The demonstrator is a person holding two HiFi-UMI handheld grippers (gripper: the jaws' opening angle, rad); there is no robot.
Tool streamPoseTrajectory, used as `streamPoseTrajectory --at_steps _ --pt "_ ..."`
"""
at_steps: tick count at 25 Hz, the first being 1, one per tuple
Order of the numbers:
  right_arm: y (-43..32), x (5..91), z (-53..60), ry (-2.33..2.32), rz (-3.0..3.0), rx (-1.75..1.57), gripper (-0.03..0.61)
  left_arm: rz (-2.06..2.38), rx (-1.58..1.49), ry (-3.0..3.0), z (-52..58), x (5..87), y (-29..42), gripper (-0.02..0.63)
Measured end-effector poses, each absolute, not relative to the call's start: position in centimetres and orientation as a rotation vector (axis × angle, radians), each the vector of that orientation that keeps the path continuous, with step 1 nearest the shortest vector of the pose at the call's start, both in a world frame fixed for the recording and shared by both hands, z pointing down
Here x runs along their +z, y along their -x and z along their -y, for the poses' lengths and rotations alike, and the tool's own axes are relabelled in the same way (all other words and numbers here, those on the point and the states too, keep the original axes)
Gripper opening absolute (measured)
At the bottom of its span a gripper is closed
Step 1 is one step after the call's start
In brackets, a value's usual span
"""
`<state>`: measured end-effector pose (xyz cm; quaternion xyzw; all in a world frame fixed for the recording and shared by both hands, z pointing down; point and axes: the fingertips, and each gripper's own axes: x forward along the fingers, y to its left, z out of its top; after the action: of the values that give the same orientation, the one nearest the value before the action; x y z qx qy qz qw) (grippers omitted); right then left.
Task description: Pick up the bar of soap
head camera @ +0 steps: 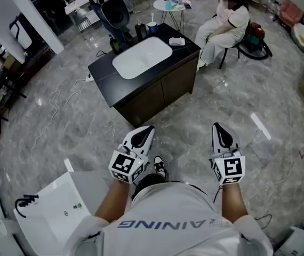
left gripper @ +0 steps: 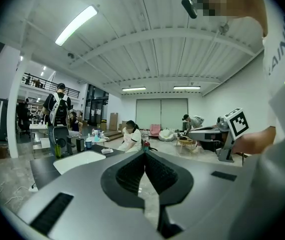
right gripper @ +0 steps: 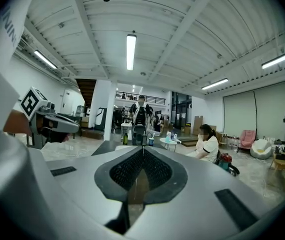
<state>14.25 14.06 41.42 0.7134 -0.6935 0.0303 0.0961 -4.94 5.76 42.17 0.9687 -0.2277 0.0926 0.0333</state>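
Black counter, far-right corner: white item, prob. the soap bar, well ahead btwn left gripper & right gripper; both pressed together, empty.

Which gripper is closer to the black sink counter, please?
The left gripper, facing a corner of the black sink counter; the right gripper stands farther aside.

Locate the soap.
Head view, upper centre: the soap sits on the counter's far right corner, just right of the sink, near the seated person.
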Motion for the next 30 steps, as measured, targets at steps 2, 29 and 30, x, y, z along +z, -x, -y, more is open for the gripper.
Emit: streamPoseTrajectory --at_steps 2,29,30 --pt "-13.9 41.2 -11.4 -2.107 2.051 0.087 0.014 0.698 0.285 -2.984 -3.1 42.1 5.2 0.005" --pt "-9.4 42.3 13.9 -1.965 2.073 0.085 0.014 0.766 0.268 -2.943 20.0 44.5 9.7 0.005" --pt "-9.7 42.5 14.5 -1.960 2.080 0.086 0.014 0.772 0.273 -2.941 20.5 44.6 9.4 0.005"
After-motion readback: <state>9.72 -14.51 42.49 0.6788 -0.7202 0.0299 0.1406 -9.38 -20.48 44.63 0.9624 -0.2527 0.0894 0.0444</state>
